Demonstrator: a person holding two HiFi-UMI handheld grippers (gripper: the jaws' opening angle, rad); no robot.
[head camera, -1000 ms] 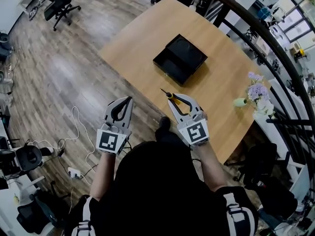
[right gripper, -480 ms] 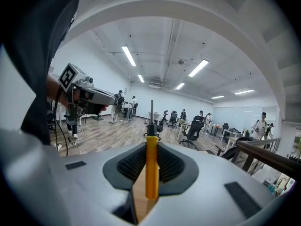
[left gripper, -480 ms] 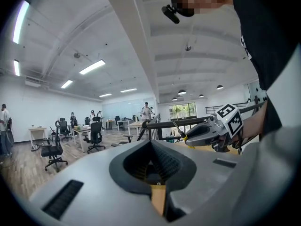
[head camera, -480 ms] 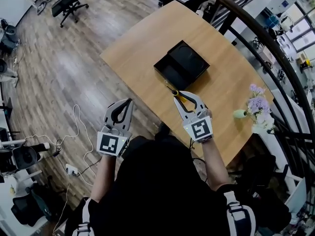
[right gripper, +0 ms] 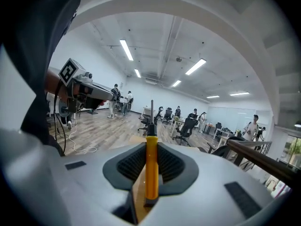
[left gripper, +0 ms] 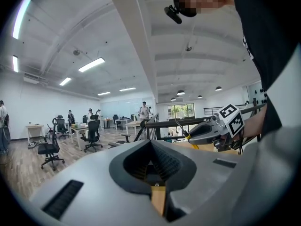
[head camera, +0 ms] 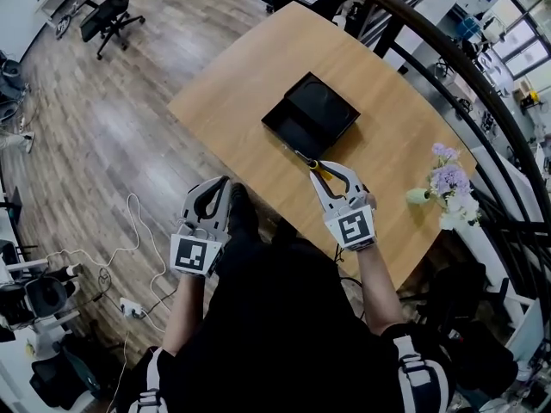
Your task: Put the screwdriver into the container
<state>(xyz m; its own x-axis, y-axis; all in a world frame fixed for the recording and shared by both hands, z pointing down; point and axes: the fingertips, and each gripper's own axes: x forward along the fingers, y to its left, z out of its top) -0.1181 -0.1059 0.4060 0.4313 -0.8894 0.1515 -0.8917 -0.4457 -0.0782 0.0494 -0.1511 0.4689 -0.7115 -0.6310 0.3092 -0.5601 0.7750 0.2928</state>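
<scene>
A screwdriver (right gripper: 151, 166) with a yellow handle and dark shaft stands clamped between the jaws of my right gripper (head camera: 331, 173), shaft tip pointing out past them. In the head view the screwdriver (head camera: 312, 163) pokes from that gripper toward the near corner of the black open container (head camera: 312, 114) on the wooden table (head camera: 387, 144). My left gripper (head camera: 211, 198) hangs off the table's left edge over the floor, jaws together with nothing between them. The right gripper (left gripper: 212, 128) with the screwdriver also shows in the left gripper view.
A vase of pale flowers (head camera: 446, 175) stands near the table's right edge. A dark railing (head camera: 465, 76) curves behind the table. Cables (head camera: 142, 231) and a power strip lie on the wooden floor at the left; office chairs (head camera: 103, 11) stand farther off.
My right gripper has carried the screwdriver up and forward, closer to the container's near corner. The left gripper has stayed low at the left.
</scene>
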